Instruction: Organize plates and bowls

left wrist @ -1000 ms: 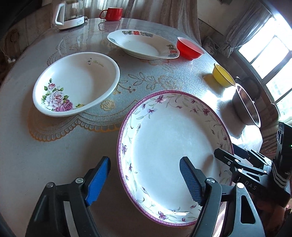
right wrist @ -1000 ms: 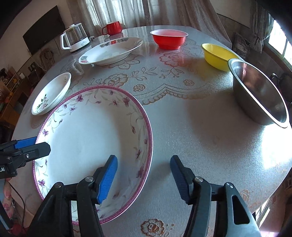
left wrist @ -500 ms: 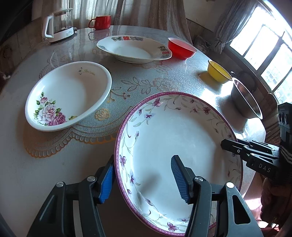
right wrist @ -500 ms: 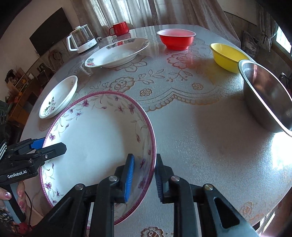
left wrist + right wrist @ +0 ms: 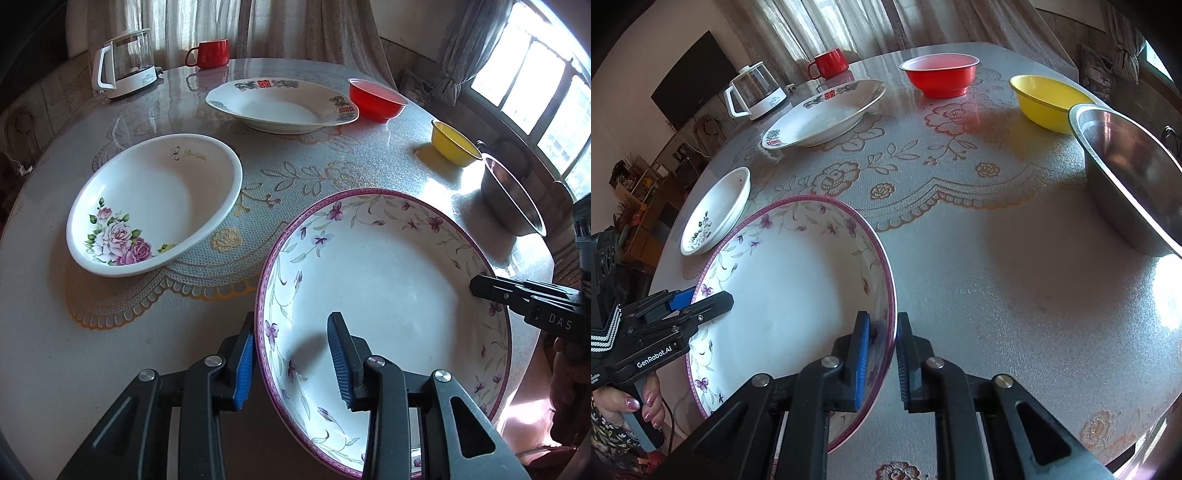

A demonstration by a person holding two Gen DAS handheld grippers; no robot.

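Observation:
A large white plate with a purple rim and violet flowers [image 5: 388,280] is held between both grippers near the table's front edge; it also shows in the right wrist view [image 5: 790,291]. My left gripper [image 5: 291,362] is shut on its left rim. My right gripper [image 5: 881,354] is shut on its right rim. A rose-patterned bowl [image 5: 155,203] sits left of it. A wide white plate with a red mark [image 5: 280,103], a red bowl [image 5: 376,98], a yellow bowl [image 5: 454,142] and a steel bowl [image 5: 1134,173] stand farther back and right.
A glass kettle [image 5: 123,62] and a red mug [image 5: 210,53] stand at the far edge of the round table [image 5: 997,258]. The table edge runs close below the grippers. A window lies to the right, curtains behind.
Both grippers closed onto the purple-rimmed plate's opposite rims: the right first, then the left. The plate now looks slightly raised and tilted.

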